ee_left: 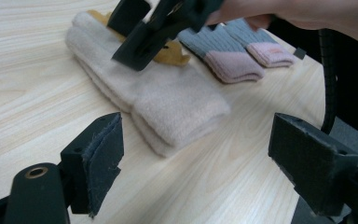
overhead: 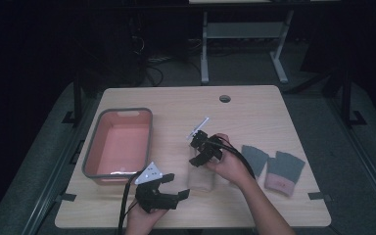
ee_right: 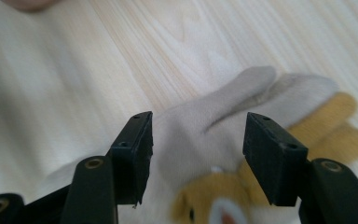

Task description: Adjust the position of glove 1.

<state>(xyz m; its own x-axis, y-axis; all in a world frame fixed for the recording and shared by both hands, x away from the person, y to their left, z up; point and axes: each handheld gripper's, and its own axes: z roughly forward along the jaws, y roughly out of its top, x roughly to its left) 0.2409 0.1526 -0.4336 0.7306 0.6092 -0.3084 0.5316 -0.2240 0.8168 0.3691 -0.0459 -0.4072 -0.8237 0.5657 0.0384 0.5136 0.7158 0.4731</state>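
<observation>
Both grippers stand with jaws spread wide over a pale wood-grain table (overhead: 254,107), neither one holding anything. At the near edge, the left gripper (overhead: 172,186) rests in a hand (overhead: 139,220), its two black jaws faced with frayed, felt-like pads (ee_left: 103,161) and a grey three-cornered plate riding on top. Just ahead of those jaws, not touching them, lies a pair of cream socks (ee_left: 168,105), soft and fleecy, laid one atop the other with the folded cuff end nearest. Mustard-yellow patches (ee_left: 172,53) show at the socks' far end, partly covered by the right gripper (ee_left: 144,39), which hangs low over them; whether it touches the cloth cannot be told.

Seen along the right gripper's own jaws, the cream fabric (ee_right: 200,135) sits between and below the two blocky black pads, with rounded yellow lobes (ee_right: 340,121) beyond the right-hand jaw. A yellow-and-white animal-face design near the bottom edge is blurred and cut off. From above, the socks are a faint pale shape (overhead: 200,178) half hidden under the right hand (overhead: 230,164), in dim light.

Beyond the right gripper, to its right, lie two grey socks with pink cuffs (ee_left: 235,51), ribbed and flat, side by side, well clear of both tools. Left of the left gripper and just ahead of it sits a rectangular pink bin with a grey rim (overhead: 90,152), rounded at the corners.
</observation>
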